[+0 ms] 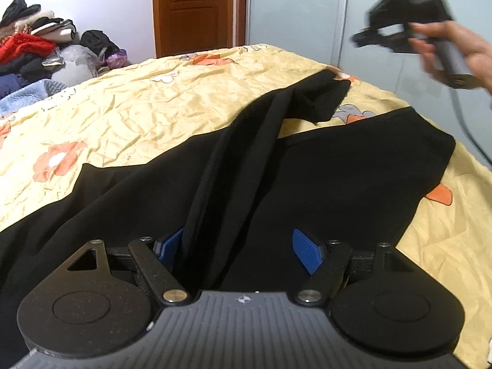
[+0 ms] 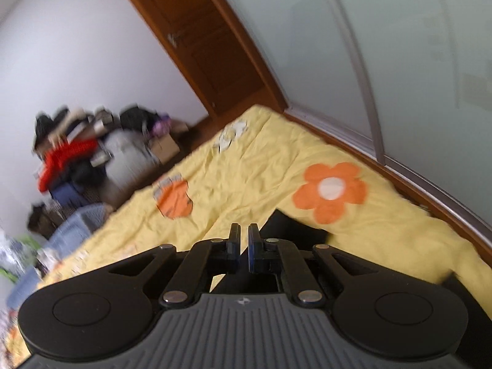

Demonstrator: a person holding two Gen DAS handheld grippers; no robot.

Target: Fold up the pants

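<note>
Black pants (image 1: 338, 169) lie spread on a yellow flowered quilt (image 1: 138, 107), one leg rumpled into a ridge that runs toward the far edge. My left gripper (image 1: 240, 246) hovers low over them, open, with that ridge of cloth between its blue pads (image 1: 307, 252); the right pad is clear of the cloth. A hand (image 1: 455, 49) holds my right gripper (image 1: 359, 38) in the air at the upper right, blurred. In the right wrist view the right gripper (image 2: 243, 240) is shut with nothing between its fingers, and a corner of the pants (image 2: 289, 227) shows below it.
A pile of clothes and bags (image 1: 30, 46) stands beyond the bed's far left side. A wooden door (image 1: 193, 9) and frosted sliding panels (image 1: 307, 9) line the far wall. The bed's right edge (image 2: 430, 203) runs close along those panels.
</note>
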